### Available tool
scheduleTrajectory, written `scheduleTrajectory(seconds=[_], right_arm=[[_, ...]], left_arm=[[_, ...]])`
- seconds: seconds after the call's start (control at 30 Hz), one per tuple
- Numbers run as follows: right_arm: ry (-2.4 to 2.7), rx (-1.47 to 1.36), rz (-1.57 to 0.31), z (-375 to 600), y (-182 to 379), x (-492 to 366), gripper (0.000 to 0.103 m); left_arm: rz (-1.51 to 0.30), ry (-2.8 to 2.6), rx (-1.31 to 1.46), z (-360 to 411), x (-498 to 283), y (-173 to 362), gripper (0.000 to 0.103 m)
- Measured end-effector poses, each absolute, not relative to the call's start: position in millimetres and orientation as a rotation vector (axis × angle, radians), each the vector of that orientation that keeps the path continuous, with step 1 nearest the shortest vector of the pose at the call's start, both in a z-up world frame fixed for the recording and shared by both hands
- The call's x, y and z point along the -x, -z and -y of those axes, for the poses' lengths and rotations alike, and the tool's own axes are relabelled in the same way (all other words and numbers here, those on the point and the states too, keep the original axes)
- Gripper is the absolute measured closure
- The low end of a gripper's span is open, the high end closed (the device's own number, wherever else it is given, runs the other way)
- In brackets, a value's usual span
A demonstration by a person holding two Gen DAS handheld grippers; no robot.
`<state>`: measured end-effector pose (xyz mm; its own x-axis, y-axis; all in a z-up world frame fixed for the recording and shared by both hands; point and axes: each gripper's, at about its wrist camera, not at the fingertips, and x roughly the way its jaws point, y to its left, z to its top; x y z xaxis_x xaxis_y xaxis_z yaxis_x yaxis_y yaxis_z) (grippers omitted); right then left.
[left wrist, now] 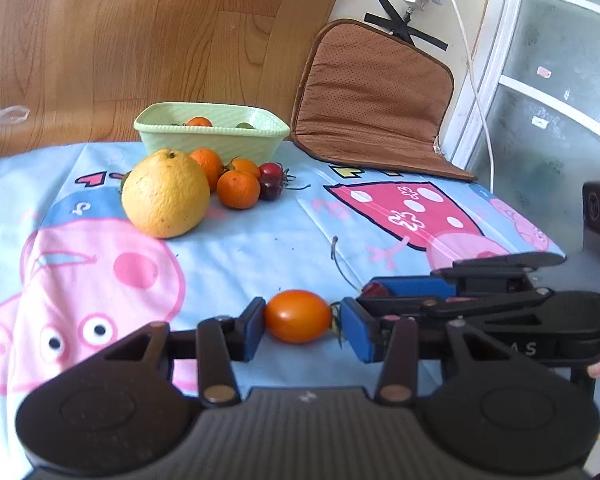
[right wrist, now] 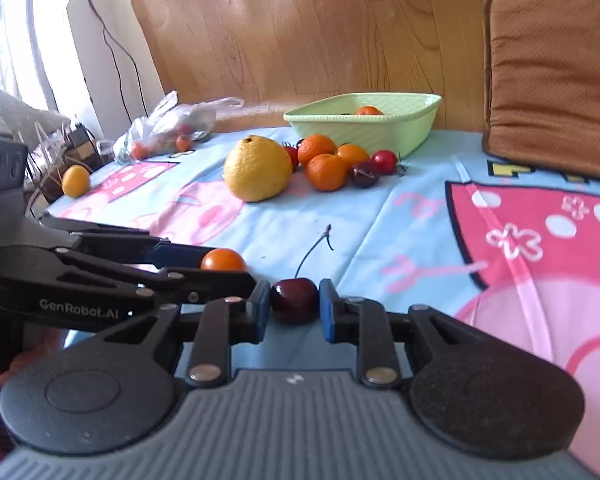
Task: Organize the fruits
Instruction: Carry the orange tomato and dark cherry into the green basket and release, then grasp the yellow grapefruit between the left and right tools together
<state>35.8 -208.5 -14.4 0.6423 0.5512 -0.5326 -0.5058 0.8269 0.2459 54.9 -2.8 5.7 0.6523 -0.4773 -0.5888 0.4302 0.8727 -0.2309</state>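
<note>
Both grippers sit low over the near edge of the cartoon tablecloth (left wrist: 236, 240), side by side and nearly touching. The left gripper (left wrist: 300, 322) has its blue pads pressed on an orange cherry tomato (left wrist: 298, 316); the right gripper (right wrist: 295, 306) is clamped on a dark cherry (right wrist: 294, 300), whose long stem (right wrist: 312, 252) curves up from it. Further back, a big yellow citrus (left wrist: 166, 194) stands in front of the pale green basket (left wrist: 220, 140), with small oranges (left wrist: 238, 189) and red cherry tomatoes (left wrist: 271, 178) huddled beside it, between the grippers and the basket. One orange fruit (left wrist: 199, 121) shows inside the basket. A brown cushion (left wrist: 376, 96) leans against the wall to the right, and a plastic bag (right wrist: 172, 124) of fruit lies at the far left, with a lone yellow fruit (right wrist: 76, 181) near the table edge
</note>
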Motion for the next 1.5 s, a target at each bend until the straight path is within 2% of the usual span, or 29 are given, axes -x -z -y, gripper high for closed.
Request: scheduleTrajectory(seconds=[0.23,0.43,0.67,0.87,1.0,1.17,1.5], right_arm=[[-0.578,-0.159,-0.535,208.1,-17.9,-59.8,0.075],[-0.527,-0.138,-0.411,204.0,-42.2,-131.8,0.074],[-0.462,-0.144,-0.457,198.4,-28.7,-222.5,0.074],[-0.441,-0.075,-0.495,187.4,-10.1,-248.0,0.072],[-0.439,-0.075,-0.476,190.4,-13.7,-238.5,0.069],[-0.471,-0.089,-0.425,200.2,-28.0,-201.4,0.069],[-0.615,-0.041,-0.514,175.0,-10.8,-132.1,0.069]], left_arm=[[-0.626,0.509,0.153,-12.7,-84.6,-44.6,0.062],[-0.551,0.461,0.123,-7.0,-167.4,-78.8,0.061],[-0.611,0.389,0.115,0.2,-265.0,-64.2,0.061],[-0.698,0.355,0.104,5.0,-296.3,-38.6,0.061],[-0.680,0.334,0.119,0.4,-291.6,-45.3,0.050],[-0.617,0.337,0.149,-19.1,-255.3,-55.3,0.050],[-0.596,0.268,0.314,-82.6,-160.9,-41.4,0.049]])
